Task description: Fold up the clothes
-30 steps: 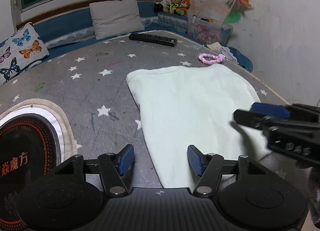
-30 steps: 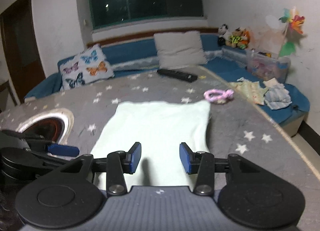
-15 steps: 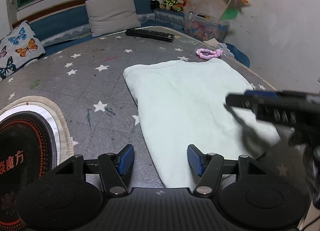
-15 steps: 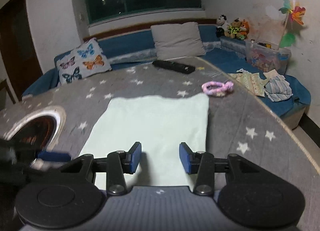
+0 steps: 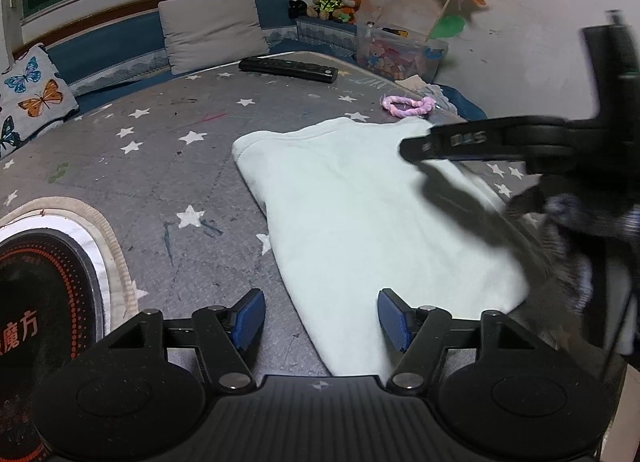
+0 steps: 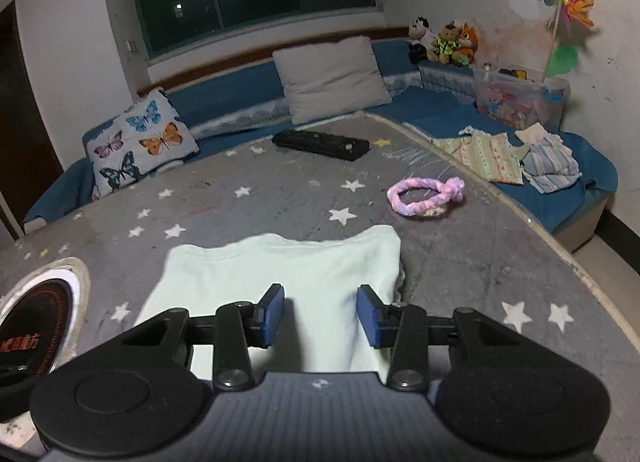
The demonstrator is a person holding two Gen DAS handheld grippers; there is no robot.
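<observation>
A pale mint garment (image 5: 360,202) lies folded flat on the grey star-patterned mat (image 5: 160,166). My left gripper (image 5: 320,318) hovers at its near left corner. Its jaws are opening, and the cloth's edge lies under the gap without either pad touching it. My right gripper (image 6: 320,316) is open above the garment (image 6: 288,266), near its right edge, with nothing pinched. From the left wrist view the right gripper (image 5: 416,148) reaches in from the right over the cloth's far part, held by a hand in a dark knit sleeve (image 5: 576,218).
A pink braided ring (image 6: 424,196) and a long black remote (image 6: 320,144) lie beyond the garment. A round mat with red characters (image 5: 40,302) sits at the left. Loose clothes (image 6: 548,162) and a toy box (image 6: 520,102) rest on the blue bench at the right.
The right gripper has travelled forward over the garment toward its far edge, and the left wrist view now shows it higher. The left jaws stand slightly wider.
</observation>
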